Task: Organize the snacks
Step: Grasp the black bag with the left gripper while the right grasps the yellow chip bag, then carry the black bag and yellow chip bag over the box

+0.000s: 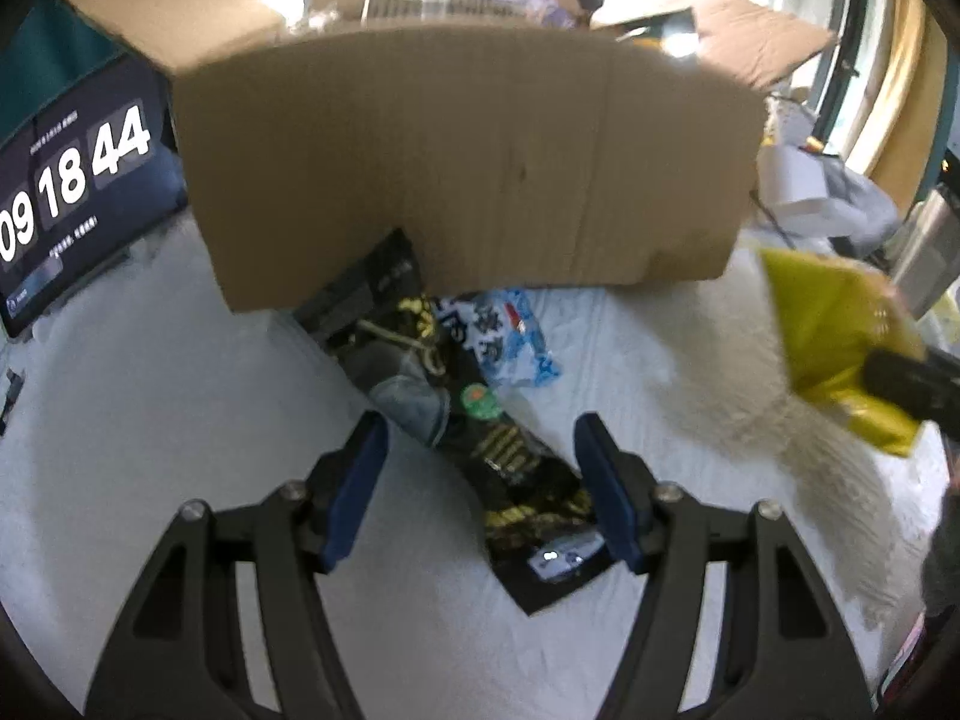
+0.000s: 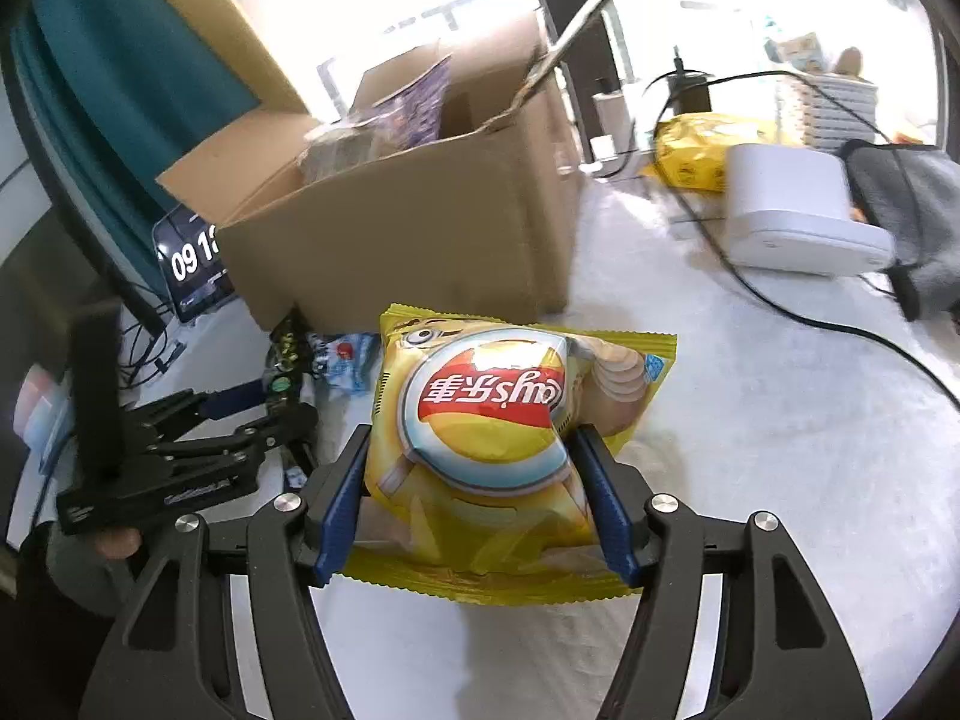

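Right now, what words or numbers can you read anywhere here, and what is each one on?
"09 18 44": clock screen, left of the cardboard box.
"乐事", seen upside down: yellow chip bag between the right gripper fingers.
Small lines on the clock screen: too blurred.
Print on the black packet and blue packet: unreadable.

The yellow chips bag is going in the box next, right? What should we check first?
1. Right gripper holds the yellow chips bag: ok, both blue pads press its sides.
2. Cardboard box is open on top: ok, flaps are up.
3. Room inside the box: cannot tell, some packs already show inside.
4. Path from bag to box: ok, nothing stands between them in the right wrist view.
5. Left gripper out of the way: ok, it is open over the black snack pack, low in front of the box.
6. Black cable clear of the bag: ok, it lies off to the right.
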`<state>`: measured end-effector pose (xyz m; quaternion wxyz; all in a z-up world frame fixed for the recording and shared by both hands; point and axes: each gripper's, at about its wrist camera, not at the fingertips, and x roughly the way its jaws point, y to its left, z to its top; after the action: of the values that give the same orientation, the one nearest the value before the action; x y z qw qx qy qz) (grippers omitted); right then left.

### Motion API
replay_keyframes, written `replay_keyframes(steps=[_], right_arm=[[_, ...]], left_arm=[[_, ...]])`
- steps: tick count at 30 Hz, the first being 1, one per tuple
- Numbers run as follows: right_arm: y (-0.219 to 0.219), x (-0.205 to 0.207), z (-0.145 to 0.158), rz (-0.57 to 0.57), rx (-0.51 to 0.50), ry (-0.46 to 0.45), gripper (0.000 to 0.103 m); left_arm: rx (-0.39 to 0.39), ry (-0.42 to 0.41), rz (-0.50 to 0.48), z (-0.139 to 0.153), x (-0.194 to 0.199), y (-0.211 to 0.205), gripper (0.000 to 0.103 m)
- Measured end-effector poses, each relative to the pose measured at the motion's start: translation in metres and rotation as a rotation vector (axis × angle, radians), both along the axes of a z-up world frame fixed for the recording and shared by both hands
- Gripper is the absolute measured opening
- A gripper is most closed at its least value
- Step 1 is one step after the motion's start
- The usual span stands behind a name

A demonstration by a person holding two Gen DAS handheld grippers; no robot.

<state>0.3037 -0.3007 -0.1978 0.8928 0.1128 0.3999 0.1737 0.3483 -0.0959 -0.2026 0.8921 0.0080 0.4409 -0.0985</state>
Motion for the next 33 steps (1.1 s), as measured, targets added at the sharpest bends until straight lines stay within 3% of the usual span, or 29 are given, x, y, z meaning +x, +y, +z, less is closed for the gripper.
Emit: replay_keyframes(steps=[2,5,9,24,33], right_arm=[[-0.011,-0.003,-0.001,-0.008,0.002,-0.001,0.068],[-0.018,-0.005,-0.007,-0.015,0.009,0.003,0.068],[-0.026,-0.008,-0.008,-0.023,0.026,0.004,0.068],[0.015,-0.025,0.034,0.029,0.000,-0.094,0.068],[0.038,-0.031,0.067,0.038,-0.023,-0.168,0.068]], left_arm=[[-0.019,0.000,0.003,-0.003,0.001,0.001,0.065],[-0.034,-0.016,-0.007,-0.003,-0.002,0.002,0.042],[-0.045,-0.019,-0.013,-0.001,-0.009,0.006,0.033],[-0.091,-0.136,-0.039,0.062,-0.060,0.034,0.032],[-0.103,-0.230,-0.045,0.106,-0.070,0.055,0.032]])
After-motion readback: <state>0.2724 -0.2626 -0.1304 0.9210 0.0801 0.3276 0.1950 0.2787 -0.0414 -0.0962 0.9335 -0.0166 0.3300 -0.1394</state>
